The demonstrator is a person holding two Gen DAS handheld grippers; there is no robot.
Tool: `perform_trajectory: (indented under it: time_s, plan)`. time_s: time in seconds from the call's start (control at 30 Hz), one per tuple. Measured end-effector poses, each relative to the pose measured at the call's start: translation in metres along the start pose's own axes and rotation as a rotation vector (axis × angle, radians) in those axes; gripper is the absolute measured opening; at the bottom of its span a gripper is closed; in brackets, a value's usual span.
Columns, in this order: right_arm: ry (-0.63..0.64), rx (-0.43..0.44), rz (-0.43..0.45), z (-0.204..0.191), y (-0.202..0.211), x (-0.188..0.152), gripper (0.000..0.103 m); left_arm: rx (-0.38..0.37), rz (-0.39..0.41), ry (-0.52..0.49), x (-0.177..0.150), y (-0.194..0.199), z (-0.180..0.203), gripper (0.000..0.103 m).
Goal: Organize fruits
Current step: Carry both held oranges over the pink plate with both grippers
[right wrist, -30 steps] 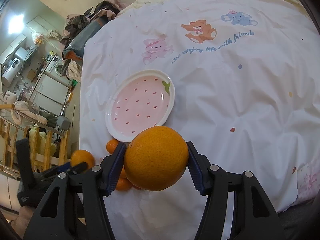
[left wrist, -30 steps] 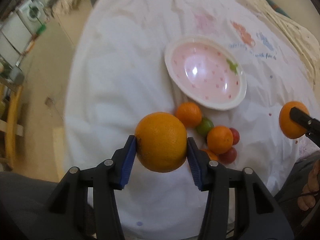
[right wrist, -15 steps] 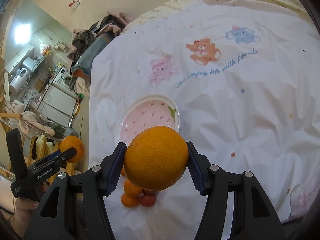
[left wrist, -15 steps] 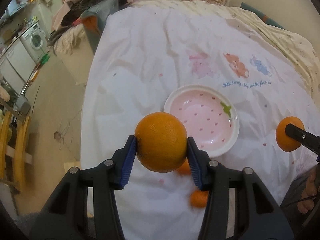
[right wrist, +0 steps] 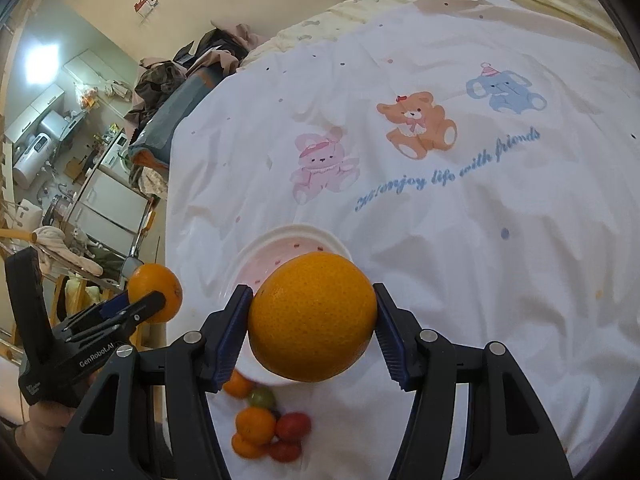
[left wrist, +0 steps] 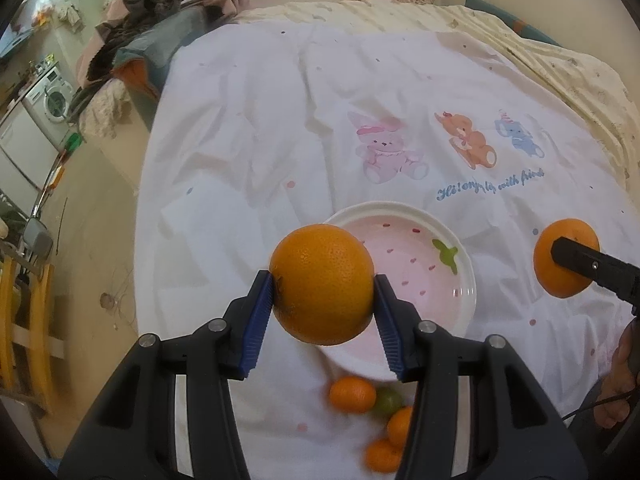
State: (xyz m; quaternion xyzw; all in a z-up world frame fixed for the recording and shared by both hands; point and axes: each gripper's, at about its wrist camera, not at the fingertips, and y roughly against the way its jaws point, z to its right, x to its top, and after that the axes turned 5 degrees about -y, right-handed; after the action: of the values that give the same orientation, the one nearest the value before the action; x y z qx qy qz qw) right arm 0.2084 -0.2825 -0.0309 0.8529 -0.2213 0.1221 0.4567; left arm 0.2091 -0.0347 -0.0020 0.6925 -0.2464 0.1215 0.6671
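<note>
My left gripper point(left wrist: 323, 304) is shut on a large orange point(left wrist: 322, 284), held in the air over the near rim of a pink strawberry-print plate point(left wrist: 424, 272). My right gripper point(right wrist: 312, 320) is shut on a second large orange point(right wrist: 312, 316), above the same plate point(right wrist: 280, 252). Each gripper shows in the other's view: the right one's orange point(left wrist: 566, 262) at the right edge, the left one's orange point(right wrist: 154, 292) at the left. A cluster of small fruit, orange point(right wrist: 254, 424), green point(right wrist: 261, 397) and red point(right wrist: 293, 426), lies on the cloth just in front of the plate.
A white bedsheet point(right wrist: 460, 220) printed with cartoon animals covers the surface. A heap of clothes point(left wrist: 168, 20) lies at its far left corner. The floor, a washing machine point(left wrist: 50, 98) and yellow wooden rails point(left wrist: 36, 304) are off the left edge. A hand point(left wrist: 620, 372) shows at right.
Both grippers have risen and drawn back with their oranges; the plate and the small fruit now sit lower and smaller in both views, and more of the sheet and room shows.
</note>
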Motion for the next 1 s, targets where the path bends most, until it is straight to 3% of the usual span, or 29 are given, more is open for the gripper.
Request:
perform_trajectory:
  time_s: [0.33,1.0]
  plan:
    - [0.007,0.004,-0.036,0.004,-0.038,0.029,0.062,0.001,-0.006,-0.037,0.02,-0.043,0.013,0.046]
    - [0.01,-0.002,-0.15,0.013,-0.114,0.039,0.062,-0.015,-0.054,-0.034,0.017,-0.103,0.009,0.046]
